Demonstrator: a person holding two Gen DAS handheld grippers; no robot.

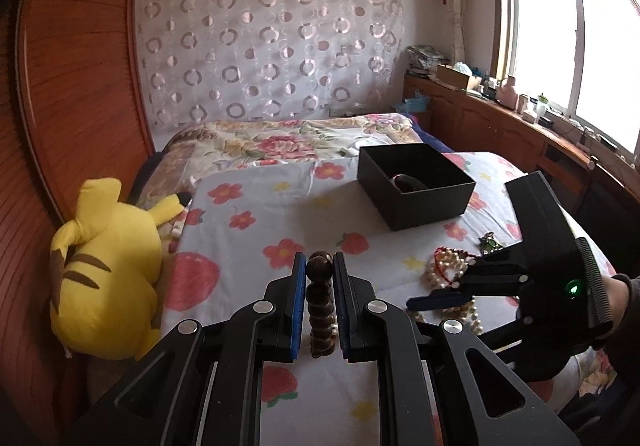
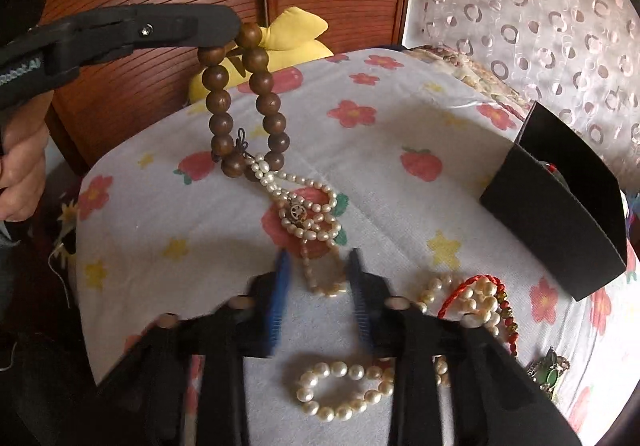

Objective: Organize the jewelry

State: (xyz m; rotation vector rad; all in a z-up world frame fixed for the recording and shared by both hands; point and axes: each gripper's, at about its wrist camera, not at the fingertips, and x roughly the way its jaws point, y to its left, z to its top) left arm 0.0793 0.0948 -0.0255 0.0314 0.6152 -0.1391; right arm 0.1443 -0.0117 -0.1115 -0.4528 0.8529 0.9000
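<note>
My left gripper (image 1: pixel 319 266) is shut on a brown wooden bead bracelet (image 1: pixel 320 310), which hangs from its fingertips. From the right wrist view the bracelet (image 2: pixel 260 94) dangles above the flowered sheet, its lowest beads by the end of a long pearl necklace (image 2: pixel 308 214). My right gripper (image 2: pixel 319 258) points down at that necklace, blurred, jaws apart, a loop of the pearl strand between the fingers (image 2: pixel 282 286) without visible pressing. A black open box (image 1: pixel 416 202) stands beyond, with a bangle (image 1: pixel 404 182) inside.
A pearl bracelet (image 2: pixel 340 390), a red cord bracelet (image 2: pixel 480 282) and a green pendant (image 2: pixel 550 370) lie on the flowered sheet (image 2: pixel 160 230). A yellow plush toy (image 1: pixel 108 278) sits at the bed's left edge against a wooden wardrobe (image 1: pixel 72 86). The black box (image 2: pixel 560 230) is at right.
</note>
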